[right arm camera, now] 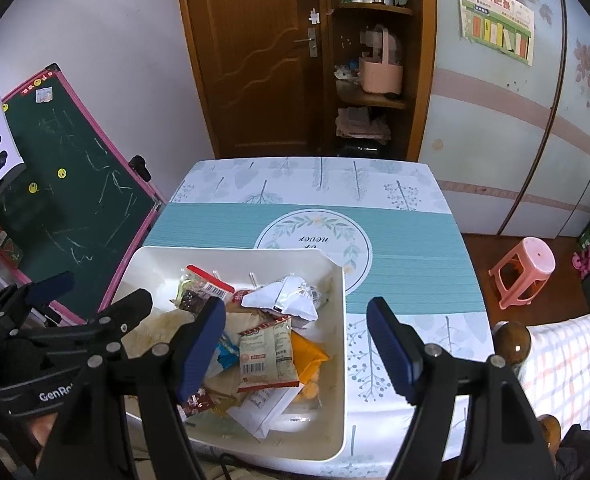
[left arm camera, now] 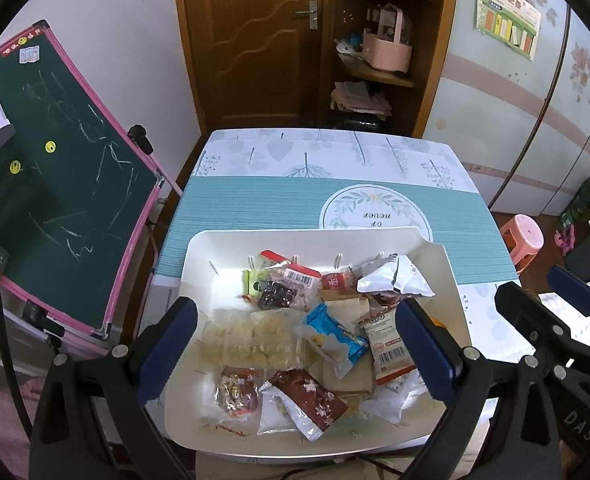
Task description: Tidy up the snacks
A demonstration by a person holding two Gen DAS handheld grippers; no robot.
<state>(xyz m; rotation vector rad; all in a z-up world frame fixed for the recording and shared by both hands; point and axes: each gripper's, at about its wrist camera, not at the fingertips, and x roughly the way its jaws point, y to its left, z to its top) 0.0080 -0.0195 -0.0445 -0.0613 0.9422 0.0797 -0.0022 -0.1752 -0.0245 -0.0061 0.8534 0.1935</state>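
Both grippers, left gripper (left arm camera: 297, 342) and right gripper (right arm camera: 297, 354), hang spread wide with nothing pinched, low in each frame over one white bin (left arm camera: 453, 280) at lower centre of the table (left arm camera: 255, 204). Inside it's a heap of roughly a dozen snack packets, hard to count exactly: one blue (left arm camera: 337, 334), one maroon (left arm camera: 309, 402), one crumpled silver bag (left arm camera: 395, 278). One chalkboard (left arm camera: 67, 184) stands left, one pink stool (right arm camera: 525, 270) right.

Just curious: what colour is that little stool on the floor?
Pink. The stool shows best in the right wrist view, beside the table.
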